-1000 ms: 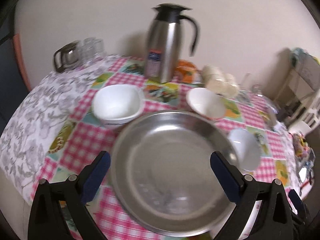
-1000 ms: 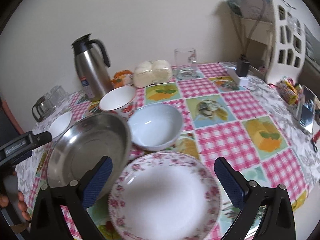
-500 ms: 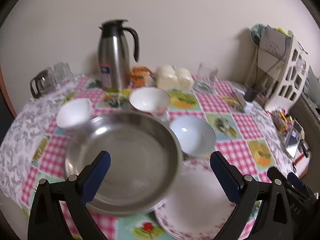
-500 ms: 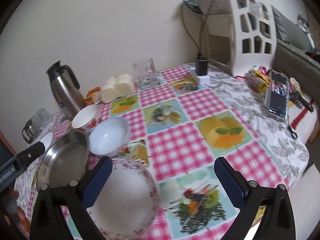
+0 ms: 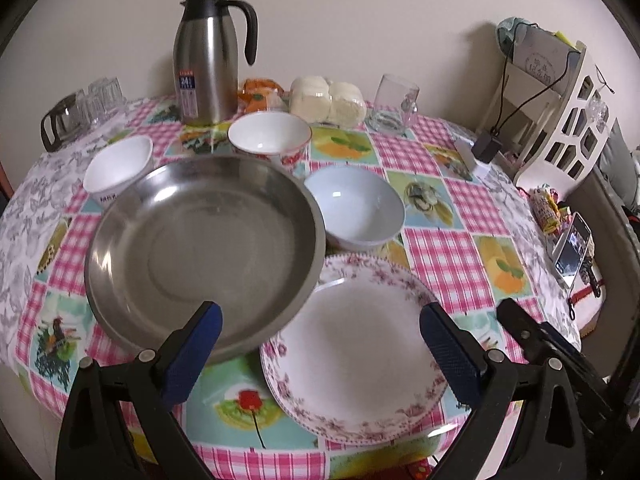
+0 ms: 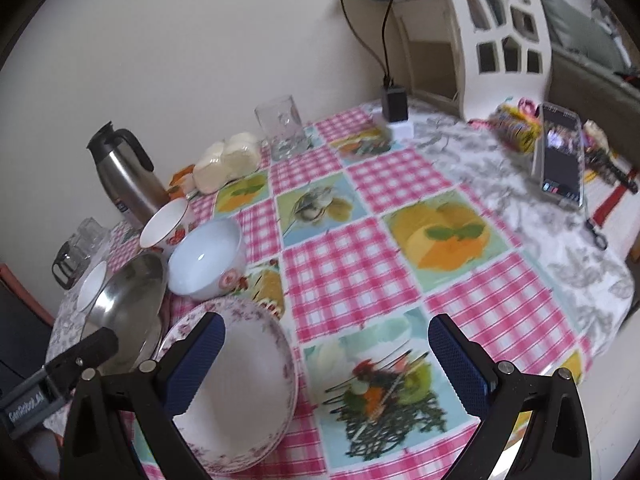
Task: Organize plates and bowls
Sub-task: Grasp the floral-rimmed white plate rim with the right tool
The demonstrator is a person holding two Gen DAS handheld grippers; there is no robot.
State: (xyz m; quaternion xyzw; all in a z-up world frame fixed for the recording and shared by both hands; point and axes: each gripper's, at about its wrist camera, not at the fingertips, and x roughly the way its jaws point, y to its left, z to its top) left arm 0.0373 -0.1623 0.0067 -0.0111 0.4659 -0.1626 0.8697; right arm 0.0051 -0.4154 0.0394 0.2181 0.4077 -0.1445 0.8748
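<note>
Left wrist view, thermos [image 5: 208, 60] behind bowls, glass mug [image 5: 394, 106] beside buns [image 5: 328, 100]

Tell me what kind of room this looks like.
Probably a home dining area: a round table under a pink checked food-print tablecloth, a steel thermos jug, and a floral-rimmed white plate.

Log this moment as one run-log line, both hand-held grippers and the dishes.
left hand-held gripper: open, empty | right hand-held gripper: open, empty | steel pan: rim overlaps floral plate | bowls: unstacked
</note>
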